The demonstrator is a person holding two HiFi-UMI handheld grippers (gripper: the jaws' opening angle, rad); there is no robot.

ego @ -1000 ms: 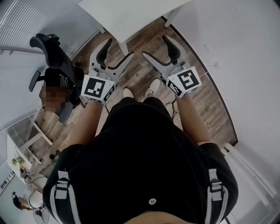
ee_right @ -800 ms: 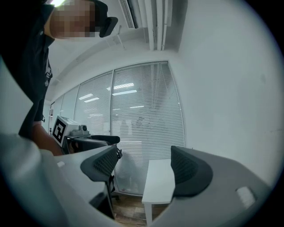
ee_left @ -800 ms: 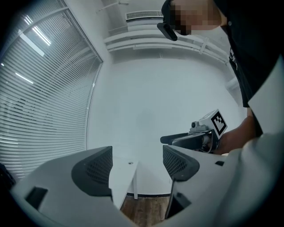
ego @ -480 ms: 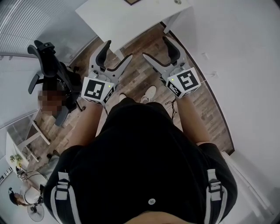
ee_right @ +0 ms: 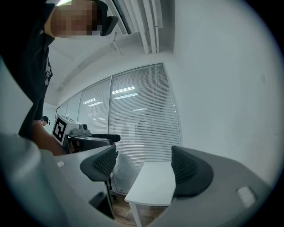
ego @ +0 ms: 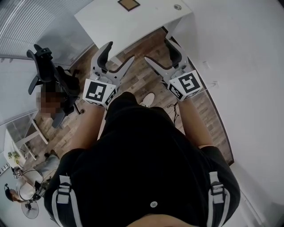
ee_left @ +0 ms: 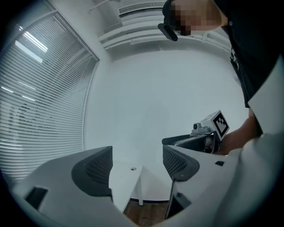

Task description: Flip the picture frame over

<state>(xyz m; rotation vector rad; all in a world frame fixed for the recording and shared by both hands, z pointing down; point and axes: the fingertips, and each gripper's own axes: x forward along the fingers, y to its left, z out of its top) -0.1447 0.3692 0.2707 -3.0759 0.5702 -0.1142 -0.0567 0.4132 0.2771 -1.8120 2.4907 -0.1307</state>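
Head view: a black shirt point(ego: 146, 168) is seen nearest, filling the lower half. Beyond it, the left gripper point(ego: 120, 52) and the right gripper point(ego: 159, 49) are held side by side above a wooden floor point(ego: 142, 82). Both pairs of jaws are spread wide apart and nothing is held between them. This is borne out in the left gripper view and the right gripper view, where only the room is seen through the gaps. A black office chair point(ego: 49, 71) is placed off to the left. Farther on, a white table point(ego: 133, 26) is seen, well apart from both grippers. The picture frame point(ego: 128, 4) is laid flat on it close to the far edge, a small rectangle with a dark brown border round a lighter tan panel. A small round object point(ego: 177, 7) is set near the table's right corner.
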